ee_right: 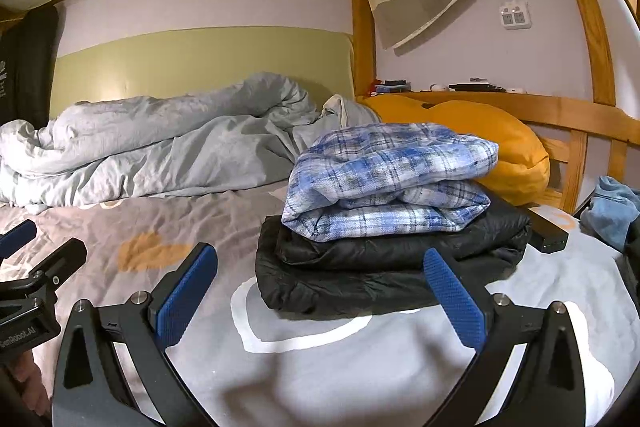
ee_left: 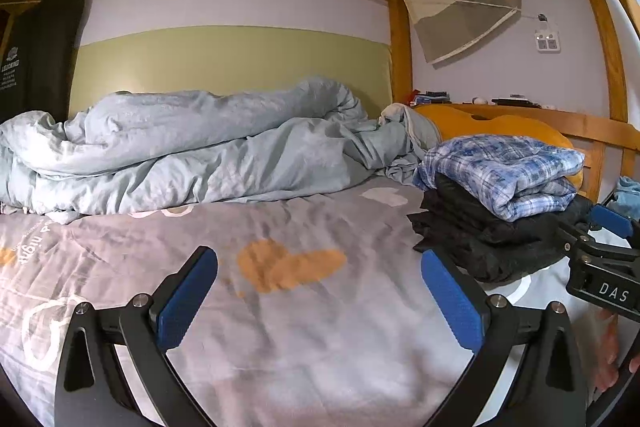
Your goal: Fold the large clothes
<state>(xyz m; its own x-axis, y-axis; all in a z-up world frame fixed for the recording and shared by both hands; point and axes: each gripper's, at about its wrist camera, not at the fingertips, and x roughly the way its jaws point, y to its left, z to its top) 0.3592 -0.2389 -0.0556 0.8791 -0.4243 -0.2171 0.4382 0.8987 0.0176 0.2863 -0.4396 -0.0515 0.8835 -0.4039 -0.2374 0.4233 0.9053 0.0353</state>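
Observation:
A folded blue plaid shirt (ee_right: 392, 179) lies on top of a folded black puffy jacket (ee_right: 384, 263) on the grey bed sheet (ee_right: 320, 367). The stack also shows at the right of the left wrist view: the shirt (ee_left: 504, 171) on the jacket (ee_left: 492, 239). My right gripper (ee_right: 320, 287) is open and empty, just in front of the stack. My left gripper (ee_left: 320, 287) is open and empty over bare sheet (ee_left: 280, 327), left of the stack. Each gripper shows at the other view's edge.
A crumpled pale blue duvet (ee_left: 192, 143) lies along the back wall. An orange pillow (ee_right: 480, 143) sits behind the stack, by the wooden bed rail (ee_right: 580, 143). A small black box (ee_right: 550, 231) and a blue cloth (ee_right: 612, 215) lie at the right.

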